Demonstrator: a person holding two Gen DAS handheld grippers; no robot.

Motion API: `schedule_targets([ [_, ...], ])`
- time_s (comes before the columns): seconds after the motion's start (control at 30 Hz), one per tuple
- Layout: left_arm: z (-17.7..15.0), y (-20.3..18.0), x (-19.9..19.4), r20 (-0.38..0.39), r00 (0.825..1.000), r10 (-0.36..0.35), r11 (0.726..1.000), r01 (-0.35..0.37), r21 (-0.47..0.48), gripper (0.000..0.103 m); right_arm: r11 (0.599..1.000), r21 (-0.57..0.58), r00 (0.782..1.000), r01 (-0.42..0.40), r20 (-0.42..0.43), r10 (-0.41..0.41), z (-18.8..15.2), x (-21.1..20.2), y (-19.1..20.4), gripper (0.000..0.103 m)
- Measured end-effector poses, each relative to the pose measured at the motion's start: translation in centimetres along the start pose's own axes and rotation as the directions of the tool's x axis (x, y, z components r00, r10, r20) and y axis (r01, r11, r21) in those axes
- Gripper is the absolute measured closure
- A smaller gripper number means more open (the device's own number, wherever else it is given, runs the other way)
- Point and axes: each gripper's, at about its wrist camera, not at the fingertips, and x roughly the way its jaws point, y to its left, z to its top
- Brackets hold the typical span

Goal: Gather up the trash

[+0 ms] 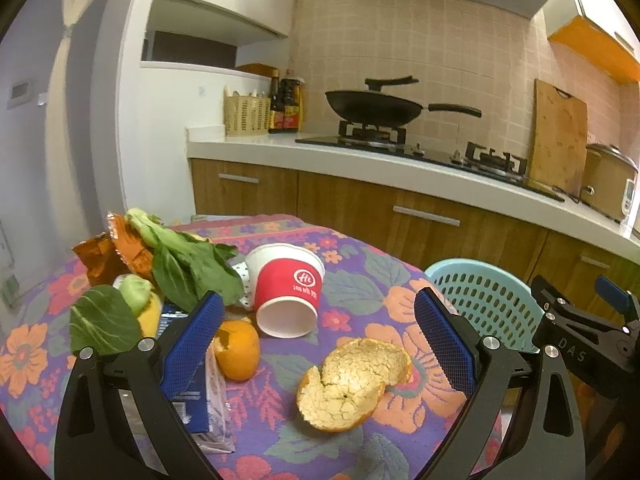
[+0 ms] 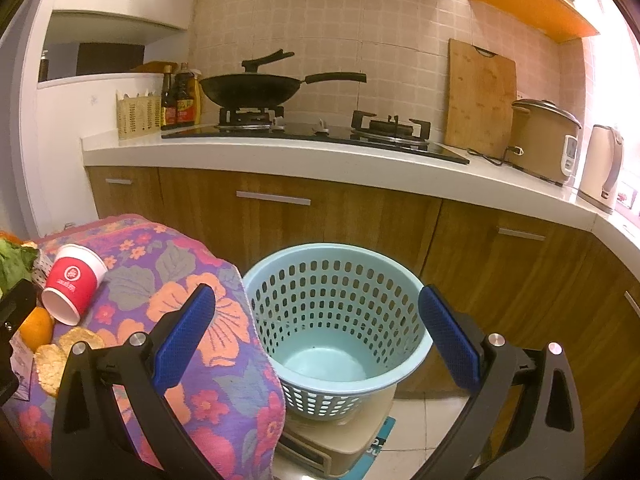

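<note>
Trash lies on the floral tablecloth (image 1: 360,280): a red paper cup (image 1: 286,290) on its side, a large orange peel (image 1: 352,384), a smaller orange peel piece (image 1: 238,350), green leaves (image 1: 184,264), an orange wrapper (image 1: 116,252) and a blue-white packet (image 1: 200,408). My left gripper (image 1: 320,340) is open and empty, above the peels. My right gripper (image 2: 316,336) is open and empty, held over the empty light-blue basket (image 2: 336,320). The basket (image 1: 484,300) stands at the table's right edge. The cup (image 2: 74,284) and peel (image 2: 52,360) show at the left of the right wrist view.
The basket sits on a beige box (image 2: 336,440) on the tiled floor. Behind are wooden cabinets (image 2: 340,224) and a white counter with a wok (image 2: 248,88), cutting board (image 2: 478,100), rice cooker (image 2: 544,140) and kettle (image 2: 604,164).
</note>
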Motion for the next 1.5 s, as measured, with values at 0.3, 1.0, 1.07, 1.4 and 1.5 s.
schedule_targets([
  [0.3,0.2,0.9,-1.2,0.03,0.999,0.019,1.0,-0.018,-0.022,0.01,0.999,-0.03,1.0,-0.016,0.011,0.016,0.0,-0.9,1.3,0.007],
  [1.0,-0.5,16.7,-7.0,-0.136,0.974,0.181,0.972,-0.198,-0.127,0.022,0.895,-0.187,0.914,-0.405,-0.058,0.402,-0.9,-4.4,10.1,0.059],
  [1.07,-0.9,17.9,-6.2,-0.181,0.973,0.146,0.971,-0.176,-0.164,0.024,0.881,-0.21,0.906,-0.424,-0.081,0.416,-1.2,-4.3,11.0,0.068],
  [1.4,1.2,16.2,-2.9,-0.213,0.977,-0.016,0.977,-0.03,-0.21,0.024,0.848,-0.205,0.87,-0.489,-0.186,0.456,-1.4,-1.2,11.0,0.056],
  [1.5,1.5,15.4,-1.0,-0.248,0.968,0.042,0.984,-0.083,-0.157,0.033,0.838,-0.171,0.848,-0.519,-0.229,0.478,-1.6,0.1,10.4,0.043],
])
